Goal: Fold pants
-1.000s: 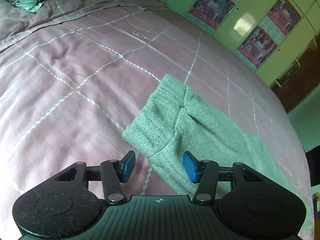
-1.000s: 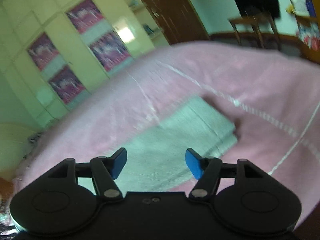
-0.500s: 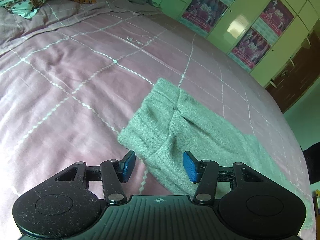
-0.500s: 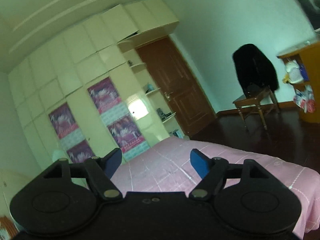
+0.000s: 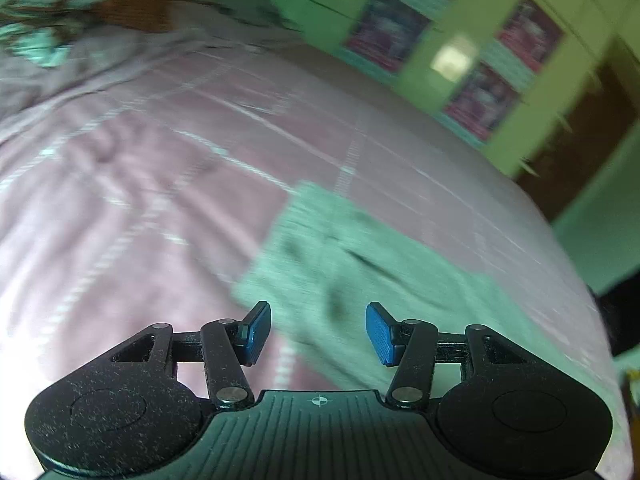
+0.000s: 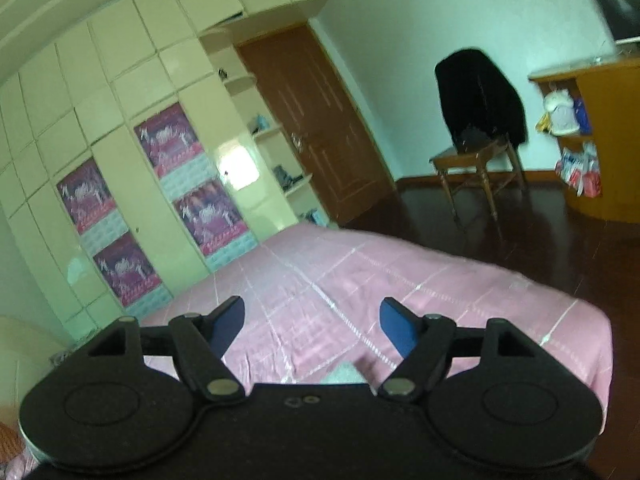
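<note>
The grey-green pants point(image 5: 360, 264) lie folded lengthwise on the pink checked bedspread point(image 5: 140, 208), running from the centre to the lower right in the blurred left wrist view. My left gripper point(image 5: 318, 334) is open and empty, above the near end of the pants. My right gripper point(image 6: 312, 330) is open and empty, raised above the bed and pointing across the room; only a small grey-green corner of the pants point(image 6: 344, 374) shows under it.
A cream wardrobe wall with posters point(image 6: 168, 184) stands beyond the bed. A brown door point(image 6: 316, 128), a wooden chair with a black jacket point(image 6: 480, 128) and an orange shelf unit point(image 6: 600, 140) stand on the dark floor. Pillows point(image 5: 48, 12) lie at the bed's far left.
My left gripper has lifted and swung, blurring its view, and the pants look farther away. My right gripper has tilted up from the pants to face the room, then dipped slightly.
</note>
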A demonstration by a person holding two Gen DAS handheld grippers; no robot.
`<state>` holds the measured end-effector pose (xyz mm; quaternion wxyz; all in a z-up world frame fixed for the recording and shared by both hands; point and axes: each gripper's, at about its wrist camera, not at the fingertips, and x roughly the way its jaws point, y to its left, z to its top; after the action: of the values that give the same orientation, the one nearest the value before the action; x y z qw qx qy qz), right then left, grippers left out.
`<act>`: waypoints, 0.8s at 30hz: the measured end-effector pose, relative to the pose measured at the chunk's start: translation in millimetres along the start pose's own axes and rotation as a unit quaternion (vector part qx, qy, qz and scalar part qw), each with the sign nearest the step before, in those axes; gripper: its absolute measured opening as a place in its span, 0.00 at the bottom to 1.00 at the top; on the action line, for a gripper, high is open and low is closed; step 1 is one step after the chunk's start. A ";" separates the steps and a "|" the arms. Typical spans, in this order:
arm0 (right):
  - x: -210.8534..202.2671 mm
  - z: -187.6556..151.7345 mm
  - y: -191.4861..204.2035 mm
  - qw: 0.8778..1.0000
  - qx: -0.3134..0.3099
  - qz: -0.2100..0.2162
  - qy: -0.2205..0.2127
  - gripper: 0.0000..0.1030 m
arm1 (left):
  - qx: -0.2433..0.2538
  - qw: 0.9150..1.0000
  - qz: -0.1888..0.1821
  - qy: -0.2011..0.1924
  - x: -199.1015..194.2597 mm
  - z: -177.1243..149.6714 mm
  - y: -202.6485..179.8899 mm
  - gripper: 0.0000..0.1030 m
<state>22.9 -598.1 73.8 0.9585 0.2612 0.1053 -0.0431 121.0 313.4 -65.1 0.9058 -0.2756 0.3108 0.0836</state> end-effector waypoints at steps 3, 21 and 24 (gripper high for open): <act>26.9 -23.5 -3.1 0.998 -0.001 -0.005 0.066 0.63 | -0.017 1.000 -0.005 -0.011 4.3 -1.0 -7.4 0.50; 130.2 -112.7 -67.7 0.968 0.168 0.018 0.185 0.34 | -0.037 0.997 0.067 -0.021 -45.7 8.9 42.5 0.50; 147.7 -120.0 -73.4 0.963 0.179 0.005 0.202 0.31 | -0.031 0.996 0.076 -0.020 -49.4 10.4 43.4 0.50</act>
<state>135.1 -604.1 -96.3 0.8551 0.4325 0.2858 -0.0029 73.2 356.3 -47.6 0.8940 -0.2774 0.3097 0.1671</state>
